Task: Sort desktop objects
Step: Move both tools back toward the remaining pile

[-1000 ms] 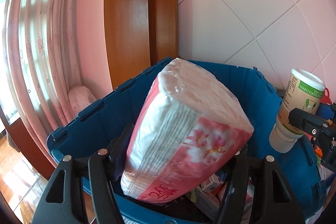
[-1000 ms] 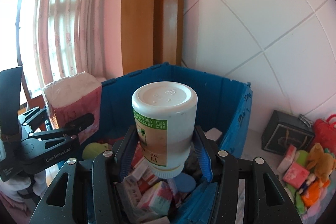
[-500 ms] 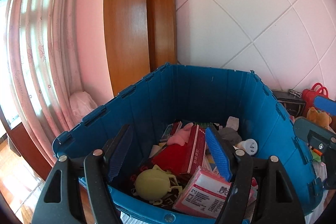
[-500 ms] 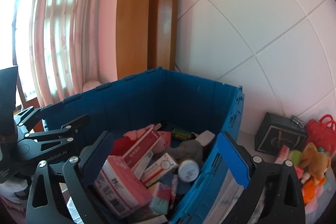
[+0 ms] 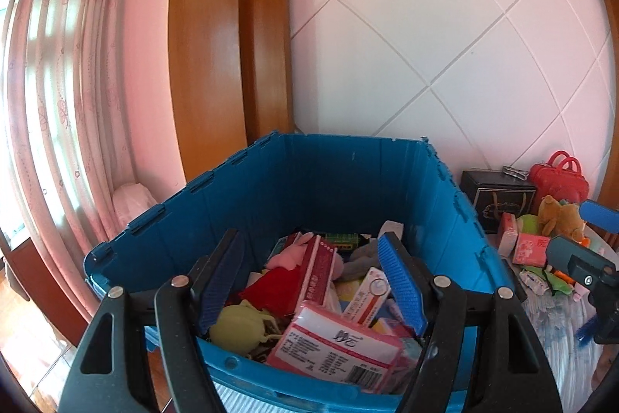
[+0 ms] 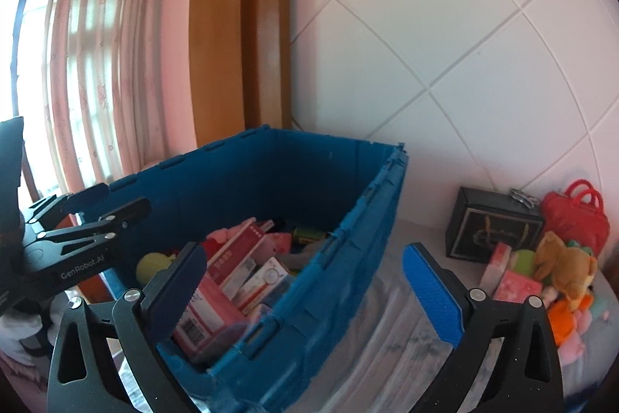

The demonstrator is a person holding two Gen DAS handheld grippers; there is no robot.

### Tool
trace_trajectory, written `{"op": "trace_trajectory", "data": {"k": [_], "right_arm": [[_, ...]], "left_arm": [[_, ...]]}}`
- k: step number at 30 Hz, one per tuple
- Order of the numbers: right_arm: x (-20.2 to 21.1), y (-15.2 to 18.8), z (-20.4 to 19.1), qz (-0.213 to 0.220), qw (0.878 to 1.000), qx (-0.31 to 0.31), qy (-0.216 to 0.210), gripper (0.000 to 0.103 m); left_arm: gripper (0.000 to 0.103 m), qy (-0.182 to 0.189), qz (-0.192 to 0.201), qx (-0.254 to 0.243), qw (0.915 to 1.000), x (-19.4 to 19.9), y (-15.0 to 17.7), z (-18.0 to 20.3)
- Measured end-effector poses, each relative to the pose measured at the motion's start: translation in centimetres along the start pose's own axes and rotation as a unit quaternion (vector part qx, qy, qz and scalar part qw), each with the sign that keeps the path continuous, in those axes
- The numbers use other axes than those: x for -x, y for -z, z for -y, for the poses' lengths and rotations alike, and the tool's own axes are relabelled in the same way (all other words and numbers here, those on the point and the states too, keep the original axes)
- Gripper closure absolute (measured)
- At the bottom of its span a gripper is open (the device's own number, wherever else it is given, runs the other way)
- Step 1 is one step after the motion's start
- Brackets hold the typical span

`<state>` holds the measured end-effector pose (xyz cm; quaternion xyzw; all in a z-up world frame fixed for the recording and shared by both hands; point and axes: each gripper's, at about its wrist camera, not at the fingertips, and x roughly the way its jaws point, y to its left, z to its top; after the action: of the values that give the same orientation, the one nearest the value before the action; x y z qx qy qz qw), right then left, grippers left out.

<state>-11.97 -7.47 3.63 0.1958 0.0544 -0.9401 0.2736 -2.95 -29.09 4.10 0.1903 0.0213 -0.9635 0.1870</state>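
A blue plastic crate point(image 5: 336, 188) point(image 6: 240, 177) holds many small items: a pink tissue pack point(image 5: 336, 347), red and white boxes point(image 5: 317, 273), a yellow-green toy point(image 5: 240, 331). My left gripper point(image 5: 311, 281) is open and empty above the crate's near side. My right gripper point(image 6: 309, 277) is open and empty, over the crate's right wall point(image 6: 348, 258). The left gripper also shows at the left of the right wrist view point(image 6: 77, 239).
On the patterned surface right of the crate lie a black box point(image 6: 491, 231) point(image 5: 499, 196), a red toy bag point(image 6: 576, 215), a brown plush toy point(image 6: 565, 266) and pink packs point(image 6: 518, 285). A tiled wall, a wooden frame and a curtain stand behind.
One second ago my left gripper held the tissue pack and my right held a white bottle over the crate. Both opened and dropped them in. The right gripper has since shifted right.
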Motion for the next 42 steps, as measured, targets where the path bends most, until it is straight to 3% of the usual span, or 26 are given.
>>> {"op": "trace_trajectory", "data": {"k": [10, 19, 29, 36, 40, 42], "right_arm": [[4.8, 3.9, 13.2, -0.004, 0.993, -0.079, 0.085, 0.0], [5.8, 7.6, 24.3, -0.045, 0.982, -0.119, 0.136, 0.0], [1.7, 11.9, 31.5, -0.112, 0.971, -0.151, 0.151, 0.0], [-5.1, 13.8, 34.7, -0.162, 0.963, -0.157, 0.149, 0.0], [-10.6, 15.9, 36.2, -0.198, 0.957, -0.156, 0.14, 0.0], [-13.0, 16.9, 36.7, -0.215, 0.954, -0.157, 0.137, 0.006]], "left_arm": [[0.031, 0.106, 0.029, -0.037, 0.9932, 3.4, -0.9, 12.1], [0.031, 0.166, -0.009, -0.05, 0.9848, 1.1, 0.4, 23.1], [0.031, 0.18, -0.082, -0.063, 0.9783, -7.1, 3.7, 29.8], [0.031, 0.162, -0.146, -0.081, 0.9725, -16.0, 6.7, 32.4], [0.031, 0.15, -0.201, -0.077, 0.9651, -22.4, 9.8, 33.8], [0.031, 0.146, -0.226, -0.078, 0.9599, -25.9, 11.6, 35.1]]}}
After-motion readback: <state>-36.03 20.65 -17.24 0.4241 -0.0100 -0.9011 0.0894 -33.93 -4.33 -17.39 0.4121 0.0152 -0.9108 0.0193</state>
